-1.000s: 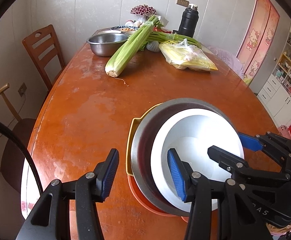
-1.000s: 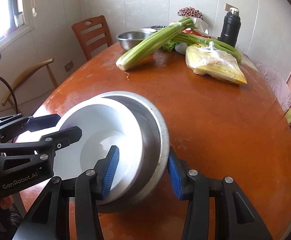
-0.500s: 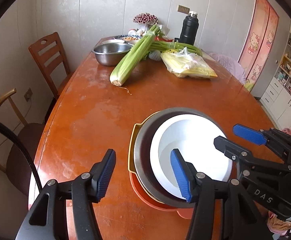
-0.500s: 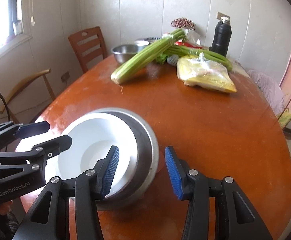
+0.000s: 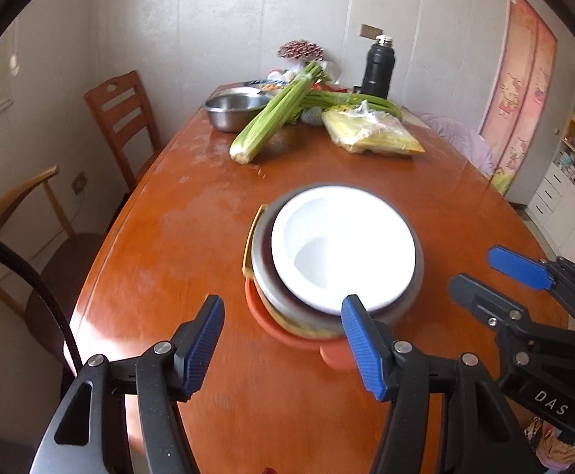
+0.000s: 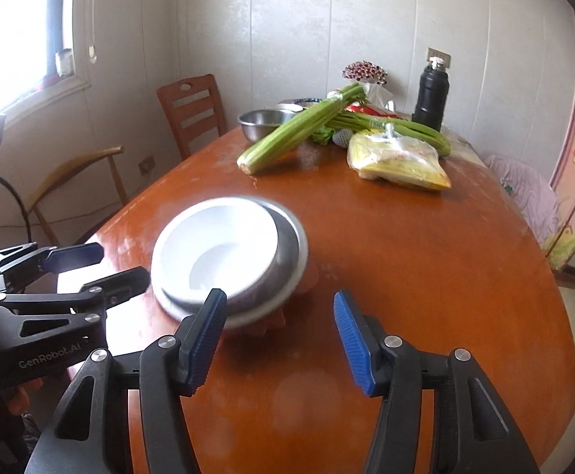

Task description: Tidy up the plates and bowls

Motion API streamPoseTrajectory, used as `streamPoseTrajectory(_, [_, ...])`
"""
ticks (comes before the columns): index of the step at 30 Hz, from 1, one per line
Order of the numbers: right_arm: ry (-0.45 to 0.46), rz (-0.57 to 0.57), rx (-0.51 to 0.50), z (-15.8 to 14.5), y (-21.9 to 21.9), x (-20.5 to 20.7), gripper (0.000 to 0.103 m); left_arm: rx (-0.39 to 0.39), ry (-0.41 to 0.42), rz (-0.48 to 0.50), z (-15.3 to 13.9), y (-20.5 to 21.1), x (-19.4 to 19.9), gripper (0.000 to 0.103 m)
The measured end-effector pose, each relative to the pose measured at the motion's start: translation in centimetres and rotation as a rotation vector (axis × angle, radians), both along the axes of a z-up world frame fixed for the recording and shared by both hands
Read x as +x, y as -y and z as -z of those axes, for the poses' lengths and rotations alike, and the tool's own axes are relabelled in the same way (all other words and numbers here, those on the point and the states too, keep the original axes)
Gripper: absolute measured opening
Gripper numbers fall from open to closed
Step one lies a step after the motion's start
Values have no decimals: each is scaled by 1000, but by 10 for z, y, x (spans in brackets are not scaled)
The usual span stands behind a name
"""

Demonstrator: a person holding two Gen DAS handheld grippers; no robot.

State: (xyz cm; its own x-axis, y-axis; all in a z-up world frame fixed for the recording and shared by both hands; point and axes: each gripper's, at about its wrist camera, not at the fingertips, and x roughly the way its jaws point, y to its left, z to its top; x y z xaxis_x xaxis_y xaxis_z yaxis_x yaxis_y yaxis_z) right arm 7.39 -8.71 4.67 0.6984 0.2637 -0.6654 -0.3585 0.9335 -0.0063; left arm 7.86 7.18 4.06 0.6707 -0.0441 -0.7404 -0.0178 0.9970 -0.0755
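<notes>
now that both claws have drawn back from the stack [image 5: 342, 249] | left claw [image 5: 283, 345] spread, empty | right claw [image 6: 279, 339] spread, empty | stack mid-bench [image 5: 168, 245], bare wood around

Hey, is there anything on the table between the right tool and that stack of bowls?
Nothing visible. Only bare table lies between the open right tool and the stack of bowls. The celery and yellow bag sit farther back, beyond the stack. The left tool is also open, just short of the stack.
</notes>
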Motion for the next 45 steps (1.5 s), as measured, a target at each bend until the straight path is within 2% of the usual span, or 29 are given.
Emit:
streamPoseTrajectory(9, [-52, 17, 21, 22, 19, -38, 59, 22, -8, 13, 10, 20, -43, 62])
streamPoseTrajectory(15, [-33, 26, -7, 26, 28, -60, 59, 8, -35, 16, 19, 32, -54, 62])
streamPoseTrajectory(22, [-40, 30, 18, 30, 33, -75, 59, 17, -51, 28, 30, 40, -59, 63])
streamPoseTrajectory(45, [-74, 40, 7, 37, 29, -72, 59, 15, -49, 37, 32, 38, -60, 63])
